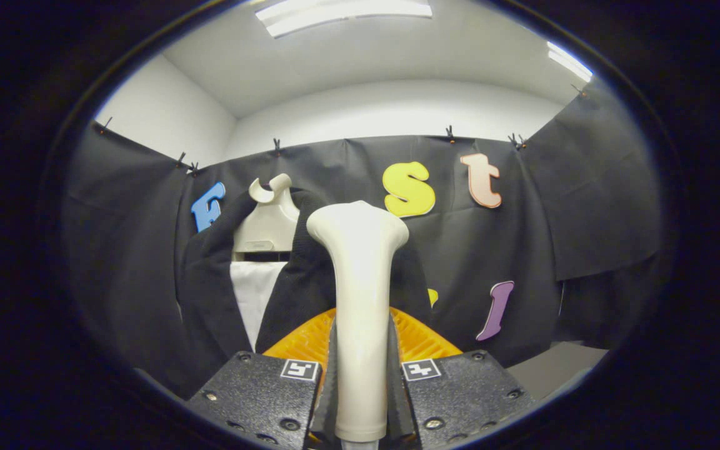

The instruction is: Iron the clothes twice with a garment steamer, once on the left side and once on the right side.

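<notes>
My gripper (360,369) is shut on the cream garment steamer (360,281), both fingers pressing the sides of its handle. The steamer stands upright between the fingers, its wide head at the top. Beyond it a dark jacket (222,294) hangs on a cream hanger (270,219) against the booth wall, with a white panel (254,300) showing between its lapels. The steamer head overlaps the jacket's right shoulder in the view; I cannot tell whether it touches the cloth. An orange ribbed piece (419,337) lies just behind the handle, partly hidden by it.
Black cloth walls close the booth on the left, back and right. A grey surface (554,369) shows low on the right beside the fingers. White ceiling with strip lights (341,12) is overhead.
</notes>
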A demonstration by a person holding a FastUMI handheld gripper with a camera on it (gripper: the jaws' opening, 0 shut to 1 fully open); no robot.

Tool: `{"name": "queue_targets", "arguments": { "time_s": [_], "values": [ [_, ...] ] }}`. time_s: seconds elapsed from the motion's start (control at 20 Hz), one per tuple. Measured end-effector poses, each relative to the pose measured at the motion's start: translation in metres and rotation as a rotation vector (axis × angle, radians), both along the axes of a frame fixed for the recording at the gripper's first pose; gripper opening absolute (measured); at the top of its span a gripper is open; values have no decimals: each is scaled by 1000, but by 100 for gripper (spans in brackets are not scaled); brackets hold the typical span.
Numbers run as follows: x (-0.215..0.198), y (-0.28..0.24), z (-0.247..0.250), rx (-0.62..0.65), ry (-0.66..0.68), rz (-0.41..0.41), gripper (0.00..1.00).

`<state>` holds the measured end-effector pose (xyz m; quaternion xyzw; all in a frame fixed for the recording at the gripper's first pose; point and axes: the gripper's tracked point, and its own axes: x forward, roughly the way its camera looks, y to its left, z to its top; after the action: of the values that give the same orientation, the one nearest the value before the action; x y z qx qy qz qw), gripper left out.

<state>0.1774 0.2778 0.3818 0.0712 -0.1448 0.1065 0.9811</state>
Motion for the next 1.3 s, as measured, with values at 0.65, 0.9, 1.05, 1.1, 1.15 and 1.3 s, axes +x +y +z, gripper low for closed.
{"name": "queue_targets", "arguments": {
  "time_s": [0.65,0.9,1.05,1.1,1.15,1.3],
  "values": [
    [-12,4,-66,-37,104,-7,35],
    [-18,6,-96,-51,150,-6,35],
    [-21,5,-116,-65,183,-6,35],
    [-23,4,-121,-70,189,-8,35],
    [-24,3,-127,-71,196,-10,35],
    [-27,1,-145,-70,224,-16,35]
  ]
}}
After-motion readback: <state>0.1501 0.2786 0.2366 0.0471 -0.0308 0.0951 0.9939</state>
